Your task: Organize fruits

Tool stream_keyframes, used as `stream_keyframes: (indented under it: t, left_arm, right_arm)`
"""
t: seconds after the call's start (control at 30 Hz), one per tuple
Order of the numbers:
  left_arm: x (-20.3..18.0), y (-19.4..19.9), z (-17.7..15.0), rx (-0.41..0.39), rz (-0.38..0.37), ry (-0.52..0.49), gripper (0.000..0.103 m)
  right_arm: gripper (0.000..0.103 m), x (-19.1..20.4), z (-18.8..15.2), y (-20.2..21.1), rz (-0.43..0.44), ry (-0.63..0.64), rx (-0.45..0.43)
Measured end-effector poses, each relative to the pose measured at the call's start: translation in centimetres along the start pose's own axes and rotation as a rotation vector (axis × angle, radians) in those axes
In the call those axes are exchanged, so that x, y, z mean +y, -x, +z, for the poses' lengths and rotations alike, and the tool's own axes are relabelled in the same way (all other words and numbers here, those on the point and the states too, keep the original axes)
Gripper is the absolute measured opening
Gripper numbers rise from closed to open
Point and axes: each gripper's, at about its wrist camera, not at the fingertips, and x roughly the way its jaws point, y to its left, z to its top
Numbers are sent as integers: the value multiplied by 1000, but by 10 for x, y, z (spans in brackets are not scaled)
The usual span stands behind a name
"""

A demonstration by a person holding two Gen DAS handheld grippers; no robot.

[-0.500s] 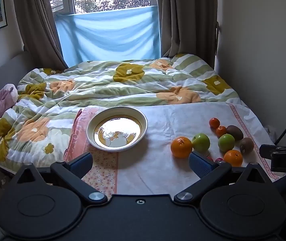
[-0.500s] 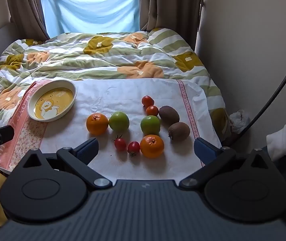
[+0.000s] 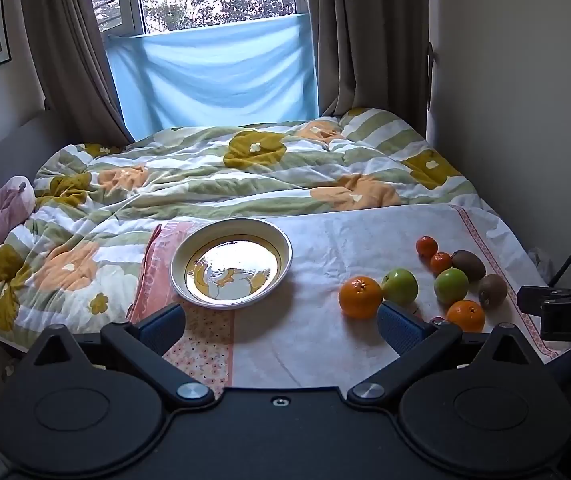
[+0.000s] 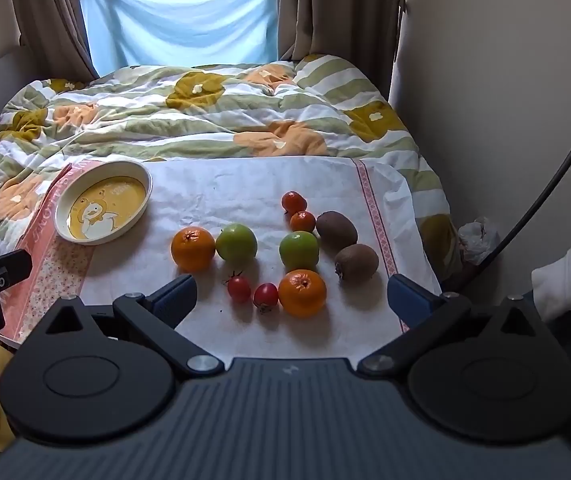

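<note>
- Fruit is spread loose on a white cloth [image 4: 245, 188] laid over the bed; two oranges [image 4: 192, 249], two green apples [image 4: 236, 241], two kiwis [image 4: 336, 228] and small red tomatoes [image 4: 239, 289] are seen in the right wrist view
- Bowl [image 4: 103, 207] is set at the cloth's left end, well apart from the fruit; nothing is held in it
- Left gripper [image 3: 281, 322] is spread wide, nothing gripped; right gripper [image 4: 291, 300] likewise, held wide above the near fruit

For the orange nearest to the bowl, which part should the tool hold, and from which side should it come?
Grip the orange across its widest middle, coming from above. It is round, so lower or higher holds would slip. A green apple touches its right side, so place the fingers front and back, where the white cloth lies bare.
</note>
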Motion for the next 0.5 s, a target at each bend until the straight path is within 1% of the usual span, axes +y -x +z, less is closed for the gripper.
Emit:
stream_keyframes:
  t: [0.5]
  left_arm:
    - [-11, -4, 6, 2, -13, -5, 103]
  right_arm:
    - [103, -4, 3, -5, -5, 8, -9]
